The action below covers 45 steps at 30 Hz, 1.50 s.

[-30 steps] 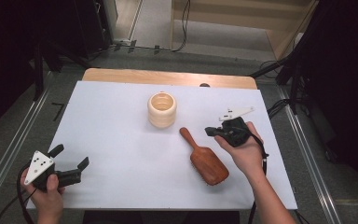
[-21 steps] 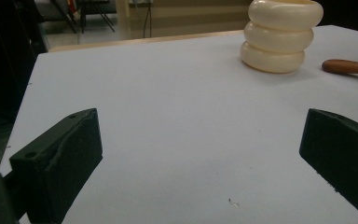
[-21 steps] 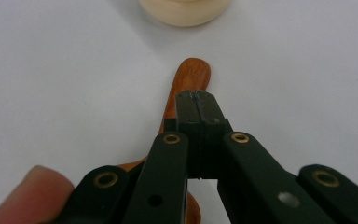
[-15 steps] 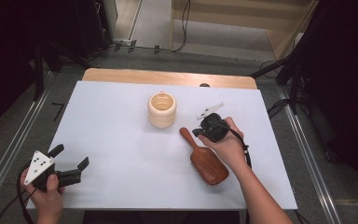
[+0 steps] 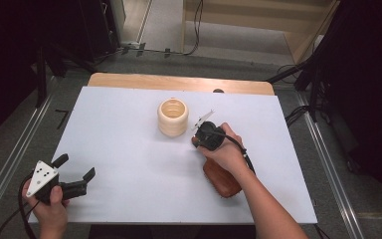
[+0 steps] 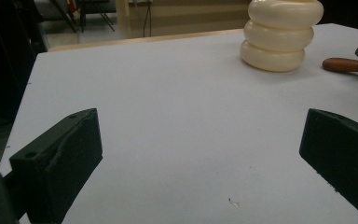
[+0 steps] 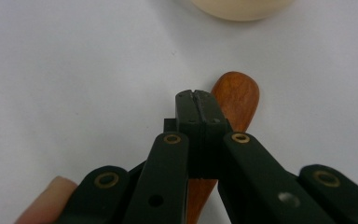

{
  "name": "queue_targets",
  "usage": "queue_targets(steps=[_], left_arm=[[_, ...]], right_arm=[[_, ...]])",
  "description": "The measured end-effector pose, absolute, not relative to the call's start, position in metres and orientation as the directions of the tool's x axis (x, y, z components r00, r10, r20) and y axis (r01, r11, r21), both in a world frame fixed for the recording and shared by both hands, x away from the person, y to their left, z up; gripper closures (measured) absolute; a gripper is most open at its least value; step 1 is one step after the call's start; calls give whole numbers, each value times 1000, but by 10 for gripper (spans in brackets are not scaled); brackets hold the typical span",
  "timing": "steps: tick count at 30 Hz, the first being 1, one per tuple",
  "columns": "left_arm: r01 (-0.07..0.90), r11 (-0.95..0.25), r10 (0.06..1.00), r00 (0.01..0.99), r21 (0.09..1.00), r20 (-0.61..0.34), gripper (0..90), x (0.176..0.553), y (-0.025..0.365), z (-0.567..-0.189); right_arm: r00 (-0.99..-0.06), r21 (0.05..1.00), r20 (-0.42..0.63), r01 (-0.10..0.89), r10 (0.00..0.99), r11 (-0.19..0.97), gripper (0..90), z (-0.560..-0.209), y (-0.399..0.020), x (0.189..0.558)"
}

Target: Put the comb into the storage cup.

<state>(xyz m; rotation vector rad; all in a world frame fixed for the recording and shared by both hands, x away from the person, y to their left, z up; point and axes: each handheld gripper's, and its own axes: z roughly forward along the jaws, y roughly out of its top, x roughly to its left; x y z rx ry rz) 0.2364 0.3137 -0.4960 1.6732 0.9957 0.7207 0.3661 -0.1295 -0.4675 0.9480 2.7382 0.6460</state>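
- The cup [image 5: 173,117], a ribbed cream cup open at the top, stands upright mid-table; everything below is placed from it.
- The scoop [image 5: 223,180], a wooden one, lies flat on the white table [image 5: 124,134] to the cup's right and nearer the person. Its handle end points toward the cup's foot without touching it. That lie leaves the handle free to be taken from above.
- In the right gripper view the scoop's [image 7: 235,100] rounded handle tip shows just past the jaw tips, with the cup's [image 7: 240,8] base at the top edge.
- The right gripper [image 5: 202,130] hangs over that handle end, just right of the cup, nose down. Its jaws are pressed together with nothing between them, as the right gripper [image 7: 199,99] shows in its own view. Clenched like this it cannot take the handle; I judge it is lining up over the handle and must spread before it can grasp.
- The left gripper [image 5: 74,175] rests at the table's near left corner, well apart from the cup, and its jaws stand wide and empty. In its own view the left gripper [image 6: 200,154] looks across bare table at the cup [image 6: 279,35] and the scoop's handle [image 6: 349,65] beside it. It seems parked there to leave the middle free for the right hand.
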Motion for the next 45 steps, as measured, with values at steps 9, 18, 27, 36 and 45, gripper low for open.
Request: queue_targets(steps=[9, 18, 27, 36, 45], left_arm=[[273, -141, 876, 481, 952, -8, 0, 237, 314, -496], [277, -145, 877, 481, 950, -6, 0, 237, 313, -496], [276, -143, 877, 480, 950, -8, 0, 238, 314, -496], [276, -143, 878, 478, 950, -7, 0, 238, 314, -496], [276, -141, 878, 479, 951, -9, 0, 238, 314, -496]], right_arm=[[-763, 430, -17, 578, 646, 693, 884, -480, -130, 379], [-705, 429, 6, 643, 710, 635, 884, -482, -152, 387], [-661, 401, -5, 686, 750, 608, 884, -486, -180, 387], [-622, 410, 14, 718, 783, 563, 884, -487, -211, 377], [-598, 422, 38, 736, 801, 530, 884, -491, -244, 359]])
